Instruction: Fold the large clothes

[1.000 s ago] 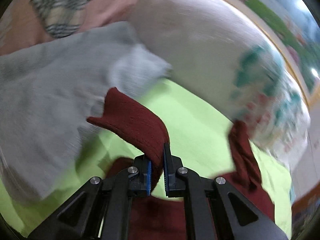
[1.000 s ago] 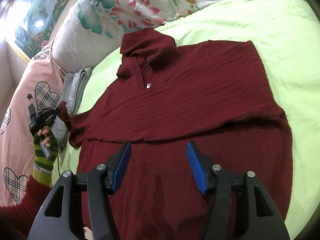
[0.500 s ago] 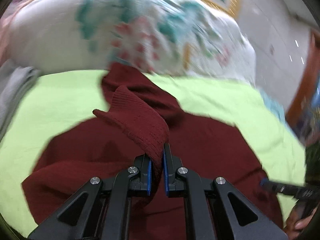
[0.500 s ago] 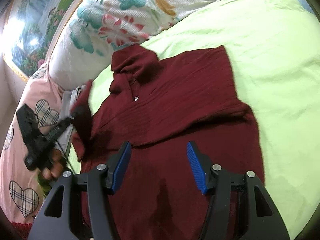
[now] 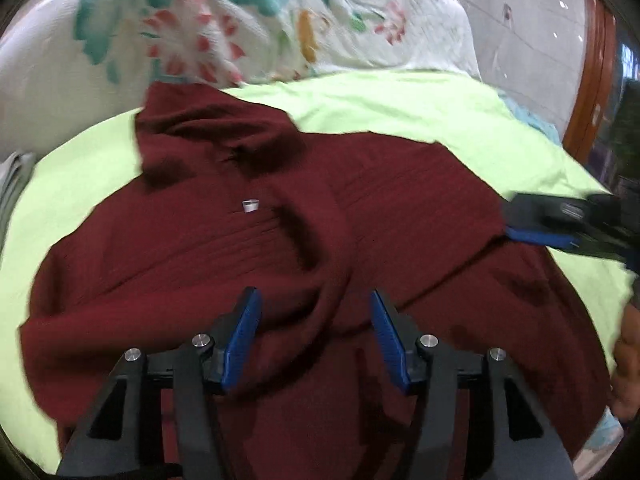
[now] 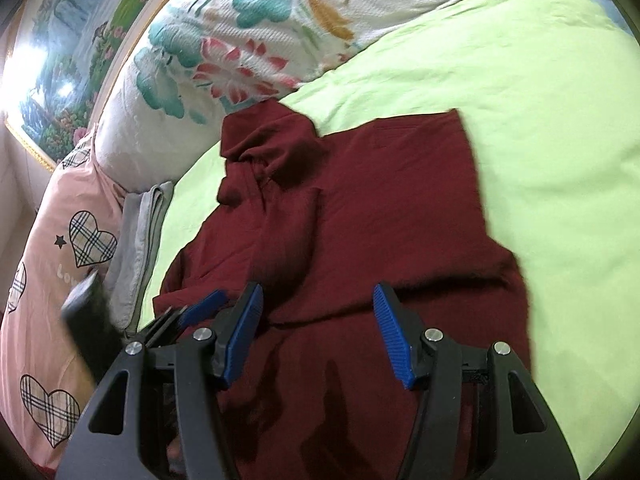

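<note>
Now, bed: lime-green sheet [image 6: 540, 112] as the bearing surface, with dark red sweater [image 6: 380, 208] spread on it
Sweater position: collar [image 6: 264, 136] toward the floral pillow [image 6: 256, 40], body running back toward both cameras, hem end under the grippers
Sleeves: both laid in across the chest – one crossing from the left side [image 5: 312, 264], the other folded over as a broad band [image 6: 400, 264]
Label: small white tag [image 5: 251, 205] below the collar, seen in the left wrist view
Left gripper [image 5: 316, 336]: jaws spread wide, blue pads clear of each other, nothing between them – hanging just above the folded sleeve, contact with the cloth not clear
Right gripper [image 6: 318, 332]: jaws likewise wide apart, holding nothing, poised over the lower middle of the sweater
Cross views: right gripper's blue pad at the sweater's right edge in the left wrist view [image 5: 536, 237]; left gripper just beside the right one, at its left, in the right wrist view [image 6: 200, 306]
Beside the bed sheet: folded grey cloth [image 6: 138, 240] at the left edge, touching the pink heart-print pillow [image 6: 52, 248]
Behind: painted landscape picture [image 6: 68, 52] in a gold frame above the pillows
</note>
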Motion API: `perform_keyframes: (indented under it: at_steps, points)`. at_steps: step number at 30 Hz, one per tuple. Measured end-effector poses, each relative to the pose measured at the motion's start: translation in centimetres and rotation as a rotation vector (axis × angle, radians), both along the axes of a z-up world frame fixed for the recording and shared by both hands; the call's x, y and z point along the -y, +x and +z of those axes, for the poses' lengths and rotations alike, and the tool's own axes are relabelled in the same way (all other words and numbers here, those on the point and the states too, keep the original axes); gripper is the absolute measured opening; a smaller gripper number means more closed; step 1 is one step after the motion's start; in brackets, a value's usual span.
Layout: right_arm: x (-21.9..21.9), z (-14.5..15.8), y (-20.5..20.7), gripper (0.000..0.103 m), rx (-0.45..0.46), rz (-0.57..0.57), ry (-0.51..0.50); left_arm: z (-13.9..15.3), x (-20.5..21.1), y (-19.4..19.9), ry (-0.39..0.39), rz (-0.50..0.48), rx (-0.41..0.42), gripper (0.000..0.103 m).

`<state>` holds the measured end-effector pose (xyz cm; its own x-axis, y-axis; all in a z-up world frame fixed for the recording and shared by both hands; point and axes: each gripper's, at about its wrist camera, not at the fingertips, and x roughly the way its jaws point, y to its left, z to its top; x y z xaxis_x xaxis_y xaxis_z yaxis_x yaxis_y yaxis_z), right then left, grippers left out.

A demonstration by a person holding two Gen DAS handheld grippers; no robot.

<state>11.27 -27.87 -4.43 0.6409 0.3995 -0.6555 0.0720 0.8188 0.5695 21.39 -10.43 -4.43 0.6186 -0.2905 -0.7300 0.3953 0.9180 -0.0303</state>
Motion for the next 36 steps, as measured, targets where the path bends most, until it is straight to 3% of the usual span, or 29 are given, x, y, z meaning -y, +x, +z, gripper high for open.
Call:
perform_keyframes:
  at_steps: [5,10,13,15,16,17,18,20,24,27,32,36]
  points:
    - [-2.4,-1.2,3.6,0.059,-0.022,0.051,-0.011,0.8,-7.5,-3.5,-0.074,0.125,-0.029,0.057]
    - [-6.0,-0.9,6.6,0.059,-0.024,0.114,-0.114,-0.3,-15.5,-5.4,-0.049,0.364,-0.047,0.057]
    - [-9.5,-0.3,8.1,0.058,-0.005,0.176,-0.250,-1.4,-19.1,-5.1,-0.074,0.459,-0.087,0.057]
    - [-11.4,-1.1,9.4,0.058,-0.047,0.180,-0.408,-2.0,-20.4,-4.5,-0.074,0.490,-0.104,0.056]
    - [-11.7,-1.6,9.9,0.053,-0.065,0.177,-0.448,-2.1,-20.6,-4.3,-0.079,0.491,-0.104,0.056]
    - [-11.6,-2.2,10.3,0.025,-0.079,0.177,-0.460,-2.4,-20.8,-4.0,-0.079,0.495,-0.109,0.056]
    - [-11.2,-2.6,10.7,0.009,-0.094,0.172,-0.444,-2.5,-20.9,-3.7,-0.079,0.496,-0.118,0.055]
    - [-9.6,-2.0,10.5,0.010,-0.065,0.136,-0.383,-2.6,-20.9,-2.7,-0.091,0.488,-0.118,0.055]
    - [-5.3,2.2,8.0,0.009,0.115,0.011,-0.211,-2.4,-20.3,-0.9,-0.086,0.472,-0.112,0.055]
    - [-1.7,3.5,5.3,0.009,0.186,-0.118,-0.164,-2.2,-19.8,0.3,-0.097,0.476,-0.108,0.054]
    - [1.9,-1.7,4.0,0.015,-0.013,-0.168,-0.075,-2.6,-19.0,1.6,-0.077,0.507,-0.116,0.054]
    - [3.7,-3.2,2.4,0.022,-0.042,-0.225,-0.030,-3.0,-20.4,1.3,-0.109,0.576,-0.127,0.052]
